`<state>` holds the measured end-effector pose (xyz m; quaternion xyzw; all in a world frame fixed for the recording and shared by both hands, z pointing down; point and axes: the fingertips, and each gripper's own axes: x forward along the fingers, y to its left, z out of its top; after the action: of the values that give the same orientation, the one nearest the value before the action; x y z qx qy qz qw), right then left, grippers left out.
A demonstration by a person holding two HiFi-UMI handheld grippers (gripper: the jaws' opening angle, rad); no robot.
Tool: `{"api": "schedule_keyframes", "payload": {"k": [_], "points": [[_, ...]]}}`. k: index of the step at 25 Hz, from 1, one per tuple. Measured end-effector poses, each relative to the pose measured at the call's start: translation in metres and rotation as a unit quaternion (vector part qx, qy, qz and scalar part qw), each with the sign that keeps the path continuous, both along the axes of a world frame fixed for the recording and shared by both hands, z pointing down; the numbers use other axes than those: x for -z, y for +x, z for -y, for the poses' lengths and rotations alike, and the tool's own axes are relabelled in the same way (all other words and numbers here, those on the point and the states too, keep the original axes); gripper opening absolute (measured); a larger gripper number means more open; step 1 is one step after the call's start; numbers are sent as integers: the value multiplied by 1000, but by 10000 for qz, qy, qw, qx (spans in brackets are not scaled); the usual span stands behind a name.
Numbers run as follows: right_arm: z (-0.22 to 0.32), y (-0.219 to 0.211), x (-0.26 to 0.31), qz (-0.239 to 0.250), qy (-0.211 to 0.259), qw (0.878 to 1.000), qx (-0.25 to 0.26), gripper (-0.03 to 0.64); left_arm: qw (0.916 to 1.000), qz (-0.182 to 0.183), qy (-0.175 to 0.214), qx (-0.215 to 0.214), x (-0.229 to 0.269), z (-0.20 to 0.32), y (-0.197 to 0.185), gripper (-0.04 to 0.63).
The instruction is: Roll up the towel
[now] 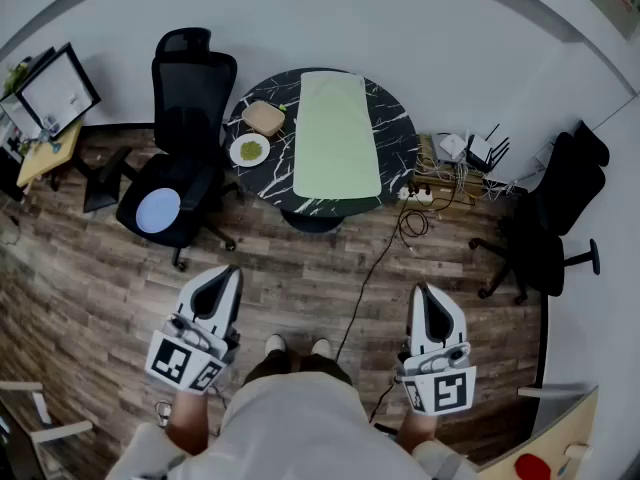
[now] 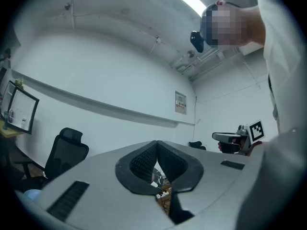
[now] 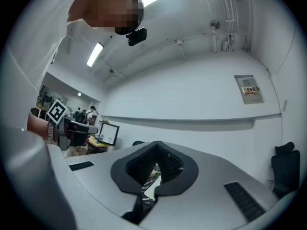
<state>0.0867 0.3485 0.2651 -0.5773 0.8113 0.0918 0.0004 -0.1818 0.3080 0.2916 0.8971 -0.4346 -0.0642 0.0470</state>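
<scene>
Pale green rectangular towel (image 1: 338, 136) lies well ahead of both grippers, on a round black white-veined marble table (image 1: 400, 118), roughly on the line midway between them. Towel: spread flat, unrolled, long axis pointing away from the tools; near end droops slightly over the table's near rim. Left gripper (image 1: 226, 274): jaws pressed together, nothing between them, held over the wood-plank floor (image 1: 300, 268). Right gripper (image 1: 421, 292): likewise closed and empty. Neither touches the towel. White plate (image 1: 249, 150) and tan box (image 1: 263, 117) sit beside the towel, on the left gripper's side.

Head view steeply down; both gripper views level toward table (image 1: 400, 128)
</scene>
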Motion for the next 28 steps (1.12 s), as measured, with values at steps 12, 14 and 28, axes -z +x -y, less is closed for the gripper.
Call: {"api": "schedule_keyframes", "payload": {"k": [12,14,28], "points": [[-3,1,-4,169,7,9993,339,-11,9996,264,42,-39,-2,-18,32,3],[-4,-1,-3,196,15,9992,338,-11,9997,253,46,-60,-1,-18,32,3],[2,-61,-15,-189,-163,9950,967,279,9977,497,150,-430,-7,-25,31,283]]}}
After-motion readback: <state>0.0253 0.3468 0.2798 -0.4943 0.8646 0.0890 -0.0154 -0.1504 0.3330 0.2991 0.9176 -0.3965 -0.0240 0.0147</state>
